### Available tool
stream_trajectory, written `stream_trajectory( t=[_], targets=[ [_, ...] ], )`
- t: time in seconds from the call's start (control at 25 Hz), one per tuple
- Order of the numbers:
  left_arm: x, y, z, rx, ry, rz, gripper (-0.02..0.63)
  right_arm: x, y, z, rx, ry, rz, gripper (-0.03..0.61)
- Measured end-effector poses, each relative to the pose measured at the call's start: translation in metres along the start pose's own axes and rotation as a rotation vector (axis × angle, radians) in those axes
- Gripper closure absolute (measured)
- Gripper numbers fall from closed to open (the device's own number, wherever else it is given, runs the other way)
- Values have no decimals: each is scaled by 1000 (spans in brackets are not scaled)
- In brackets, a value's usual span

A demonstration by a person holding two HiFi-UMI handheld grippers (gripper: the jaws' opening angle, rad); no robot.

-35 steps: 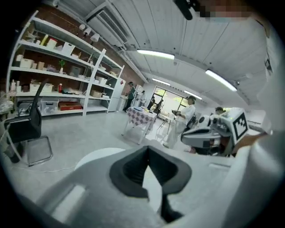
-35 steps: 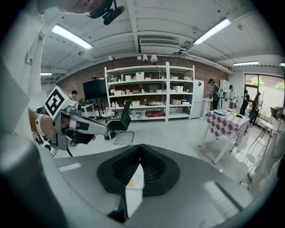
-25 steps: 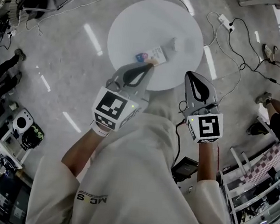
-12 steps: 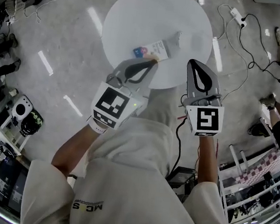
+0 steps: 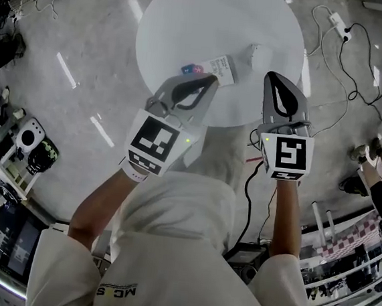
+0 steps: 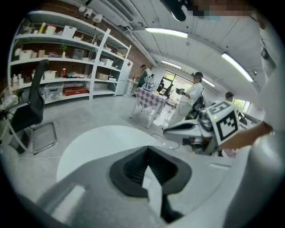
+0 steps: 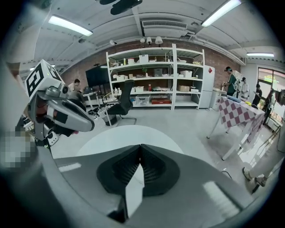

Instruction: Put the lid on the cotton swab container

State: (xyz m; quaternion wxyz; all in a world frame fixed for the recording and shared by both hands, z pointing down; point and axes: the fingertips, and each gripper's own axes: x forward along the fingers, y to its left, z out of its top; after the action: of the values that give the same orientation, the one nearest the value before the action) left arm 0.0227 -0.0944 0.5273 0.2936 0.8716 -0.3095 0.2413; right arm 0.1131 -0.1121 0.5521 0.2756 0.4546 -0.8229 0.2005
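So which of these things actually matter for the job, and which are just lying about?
Part of the job:
- cotton swab container, on the round table
- small pale piece beside it, probably its lid
- left tool and right tool, both shut and empty

Just lying about:
- power strip and cables on the floor
- shelves
- office chair
- checked-cloth table

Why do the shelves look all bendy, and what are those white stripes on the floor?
Right gripper view: the wide-angle lens bends the shelves and blackens the corners. Left gripper view: the same bending. Head view: the stripes are glare on the shiny floor, probably from long ceiling lights.
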Motion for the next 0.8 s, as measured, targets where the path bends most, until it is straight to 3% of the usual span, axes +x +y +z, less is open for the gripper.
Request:
stream_trajectory(
  t=[0.48,0.8],
  targets=[
    [22,13,-20,-24,21,19,614,58,-10,-44,-6,111,24,578],
    [28,27,-21,-27,23,33,614,79,-4,-50,-60,141,38,578]
  ],
)
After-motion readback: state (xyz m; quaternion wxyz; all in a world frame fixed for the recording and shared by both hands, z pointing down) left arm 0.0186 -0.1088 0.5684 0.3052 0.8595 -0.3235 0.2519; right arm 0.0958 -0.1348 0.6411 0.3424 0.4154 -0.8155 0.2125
